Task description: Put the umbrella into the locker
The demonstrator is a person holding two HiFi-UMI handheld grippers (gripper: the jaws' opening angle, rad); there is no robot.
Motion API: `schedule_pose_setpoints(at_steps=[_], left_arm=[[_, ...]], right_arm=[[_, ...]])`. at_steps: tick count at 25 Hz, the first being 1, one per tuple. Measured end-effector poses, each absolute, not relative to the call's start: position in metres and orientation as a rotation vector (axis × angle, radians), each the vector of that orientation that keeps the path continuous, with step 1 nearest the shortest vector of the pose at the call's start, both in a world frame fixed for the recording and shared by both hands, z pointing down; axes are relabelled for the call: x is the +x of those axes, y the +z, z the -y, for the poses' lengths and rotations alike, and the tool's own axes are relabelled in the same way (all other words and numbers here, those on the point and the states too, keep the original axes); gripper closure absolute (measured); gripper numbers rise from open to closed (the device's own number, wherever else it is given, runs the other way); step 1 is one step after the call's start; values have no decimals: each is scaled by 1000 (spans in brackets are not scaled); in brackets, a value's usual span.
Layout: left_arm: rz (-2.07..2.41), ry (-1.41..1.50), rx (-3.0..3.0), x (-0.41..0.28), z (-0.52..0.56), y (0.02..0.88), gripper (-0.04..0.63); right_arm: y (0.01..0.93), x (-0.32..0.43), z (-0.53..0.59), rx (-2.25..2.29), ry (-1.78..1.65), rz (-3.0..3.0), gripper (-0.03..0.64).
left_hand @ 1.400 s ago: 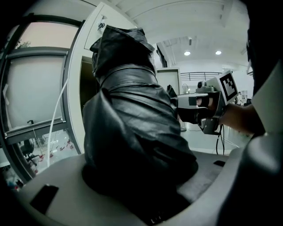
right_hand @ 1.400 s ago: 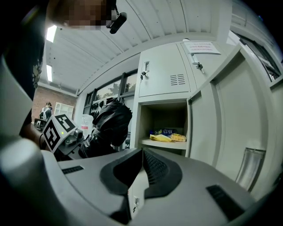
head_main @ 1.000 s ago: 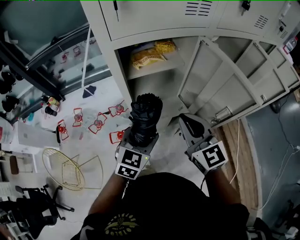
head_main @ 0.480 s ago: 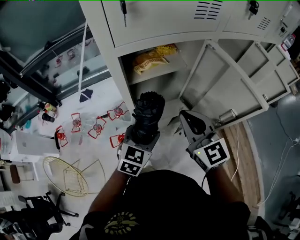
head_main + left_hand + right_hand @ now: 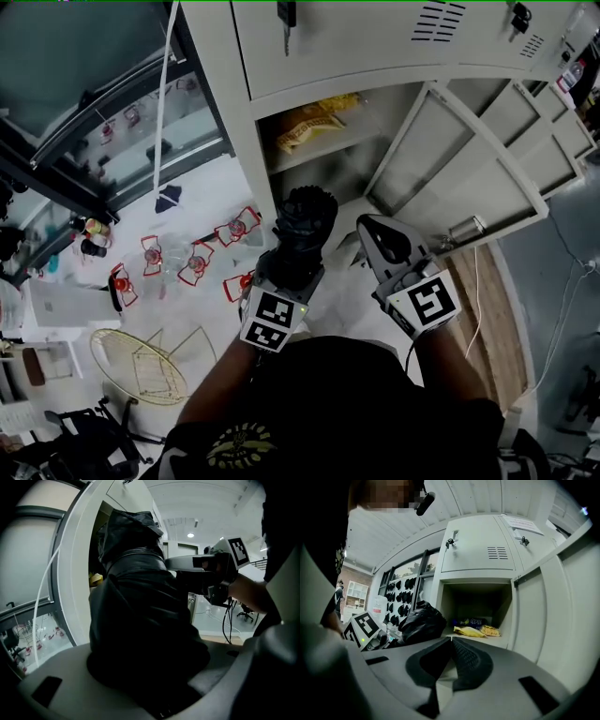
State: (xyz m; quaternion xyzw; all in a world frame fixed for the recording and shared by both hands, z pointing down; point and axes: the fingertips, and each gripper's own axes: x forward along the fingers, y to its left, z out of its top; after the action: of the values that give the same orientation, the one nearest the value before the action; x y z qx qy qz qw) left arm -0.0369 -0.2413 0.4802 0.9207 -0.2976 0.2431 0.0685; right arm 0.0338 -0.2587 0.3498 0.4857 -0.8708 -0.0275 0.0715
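though locker (image 5: 375, 56) is open, umbrella (image 5: 300, 225) not yet inside
left tool (image 5: 284, 277) pinches it; right tool (image 5: 450, 641) pressed together, empty

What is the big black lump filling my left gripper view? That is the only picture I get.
Observer: It is the folded umbrella. The head view shows the left gripper clamped on it, not yet inside the locker.
Operator: Is the locker open?
Observer: Yes. The right gripper view looks into an open compartment with yellow snack bags on its shelf.
Operator: And the other hand?
Observer: The right gripper has its jaws shut on nothing.
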Motion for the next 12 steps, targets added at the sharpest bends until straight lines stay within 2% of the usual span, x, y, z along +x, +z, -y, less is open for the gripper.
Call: schedule_pose_setpoints(at_steps=[12], left_arm=[[821,721,2791,-37,238,492,319]], right_arm=[[349,27,255,1511,-103,2594,588]])
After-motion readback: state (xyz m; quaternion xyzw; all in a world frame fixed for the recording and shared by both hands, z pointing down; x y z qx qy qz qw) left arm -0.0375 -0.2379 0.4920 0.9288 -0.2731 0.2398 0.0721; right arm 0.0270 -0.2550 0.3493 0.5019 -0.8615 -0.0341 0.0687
